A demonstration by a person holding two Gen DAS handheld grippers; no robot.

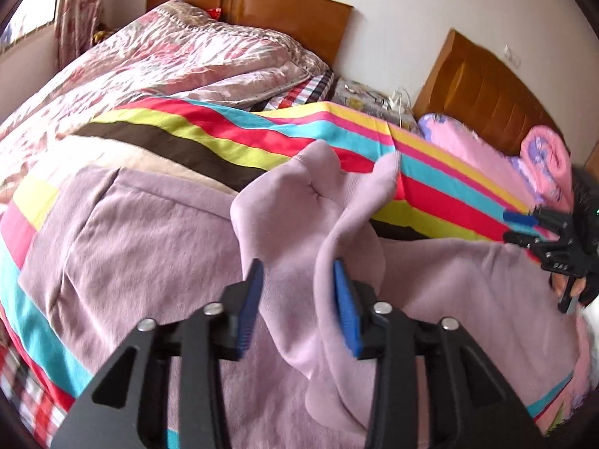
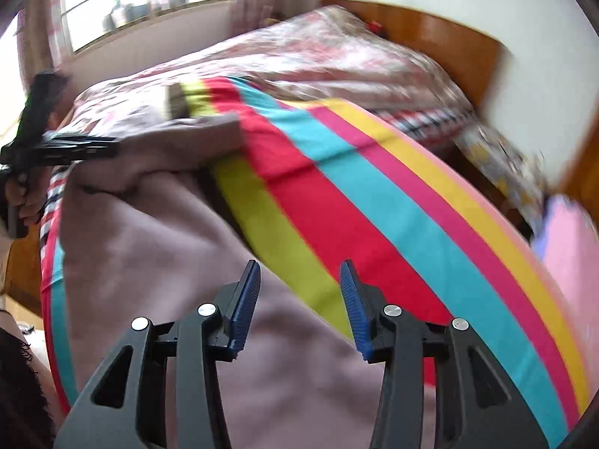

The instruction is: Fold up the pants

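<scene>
Mauve pants spread on a stripy bedsheet, both grippers parted above them

The pants (image 1: 157, 232) lie across the striped sheet (image 1: 239, 127) on the bed, with a rumpled fold of the fabric standing up near the middle. The left gripper (image 1: 297, 273) has its blue pads partway apart with that raised fold between them, not squeezed. The right gripper (image 2: 299, 273) is also partway open over the pants' edge where it meets the sheet, gripping nothing. No real containers here; a pink floral quilt (image 1: 157, 56) is heaped by the wooden headboard (image 1: 284, 15), and a rolled pink blanket (image 1: 546, 161) sits on the next bed.
</scene>
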